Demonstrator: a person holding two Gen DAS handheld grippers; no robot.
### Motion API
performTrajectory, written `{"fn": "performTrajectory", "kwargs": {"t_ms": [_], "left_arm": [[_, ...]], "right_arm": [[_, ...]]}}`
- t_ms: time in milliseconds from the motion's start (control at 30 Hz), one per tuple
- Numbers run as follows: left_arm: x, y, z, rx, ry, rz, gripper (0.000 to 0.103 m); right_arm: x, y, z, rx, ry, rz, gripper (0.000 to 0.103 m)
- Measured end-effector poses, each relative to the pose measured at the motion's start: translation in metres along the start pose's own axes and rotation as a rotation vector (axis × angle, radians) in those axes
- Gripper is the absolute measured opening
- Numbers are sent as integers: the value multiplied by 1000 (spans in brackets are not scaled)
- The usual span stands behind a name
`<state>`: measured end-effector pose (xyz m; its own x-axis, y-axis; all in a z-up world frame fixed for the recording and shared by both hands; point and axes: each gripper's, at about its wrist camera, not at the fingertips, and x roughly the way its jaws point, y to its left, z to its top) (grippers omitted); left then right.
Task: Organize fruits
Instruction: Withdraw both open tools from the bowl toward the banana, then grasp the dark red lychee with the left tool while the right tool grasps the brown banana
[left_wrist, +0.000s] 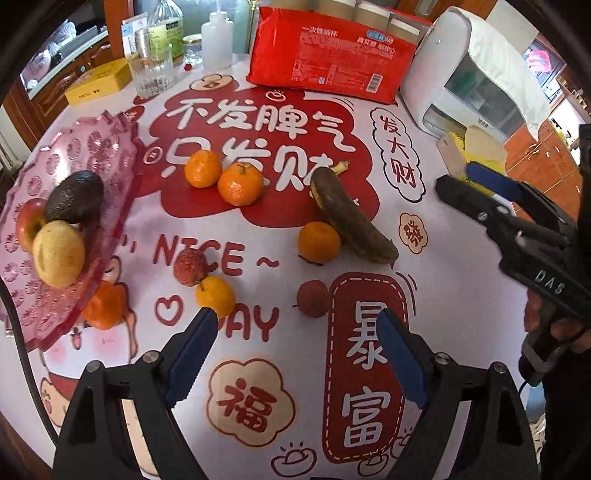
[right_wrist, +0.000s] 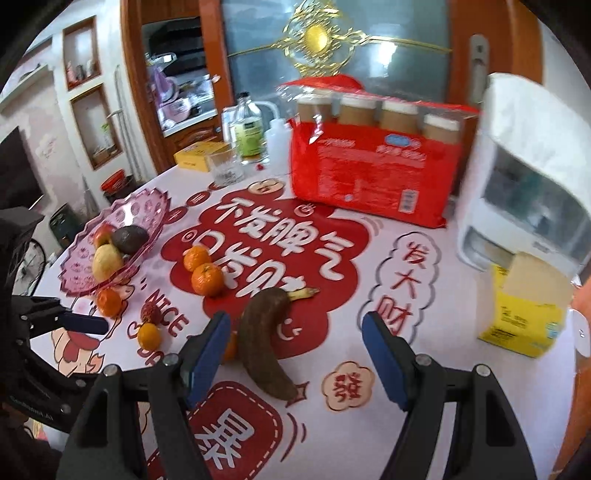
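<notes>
A pink scalloped tray (left_wrist: 118, 155) on the left holds an avocado (left_wrist: 74, 195), a red apple (left_wrist: 27, 223) and a yellow fruit (left_wrist: 59, 253). Loose on the printed tablecloth lie two oranges (left_wrist: 221, 177), a brown banana (left_wrist: 351, 218) with an orange (left_wrist: 319, 242) against it, two lychees (left_wrist: 190, 266), a small orange fruit (left_wrist: 215, 297) and an orange (left_wrist: 105, 306) under the tray's rim. My left gripper (left_wrist: 295, 316) hangs open and empty above the near lychee (left_wrist: 313, 298). My right gripper (right_wrist: 295, 319) is open and empty, over the banana (right_wrist: 262, 339).
A red pack of paper cups (left_wrist: 332, 55) stands at the back, and a white appliance (left_wrist: 472, 74) draped with a cloth at the right. A yellow box (right_wrist: 524, 317) sits before it. A glass (left_wrist: 151, 74), bottles and a flat yellow box (left_wrist: 99, 81) crowd the back left.
</notes>
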<state>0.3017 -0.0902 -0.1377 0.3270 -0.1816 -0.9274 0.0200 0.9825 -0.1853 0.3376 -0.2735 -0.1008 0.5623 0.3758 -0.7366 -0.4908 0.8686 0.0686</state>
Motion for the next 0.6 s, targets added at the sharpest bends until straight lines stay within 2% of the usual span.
{"fn": "performTrajectory", "kwargs": {"t_ms": [100,267,467,533,600], "left_arm": [[13,-1,2,-7,10,-9,81],[34,-2,3,-30,33,-14,81],[53,-5,3,-49,41,-16,75],[56,-6,3,-51,36,-20,67],[60,-7,4,-53,38,-20,66]], "right_arm": [[14,3,-5,-21,22,28,74],[36,6,-19,-56,69,52,74],[57,8,-30,-86,117,87,74],[62,9,-32,-93,126,93,74],[68,10,-35,-101,137,103,74]]}}
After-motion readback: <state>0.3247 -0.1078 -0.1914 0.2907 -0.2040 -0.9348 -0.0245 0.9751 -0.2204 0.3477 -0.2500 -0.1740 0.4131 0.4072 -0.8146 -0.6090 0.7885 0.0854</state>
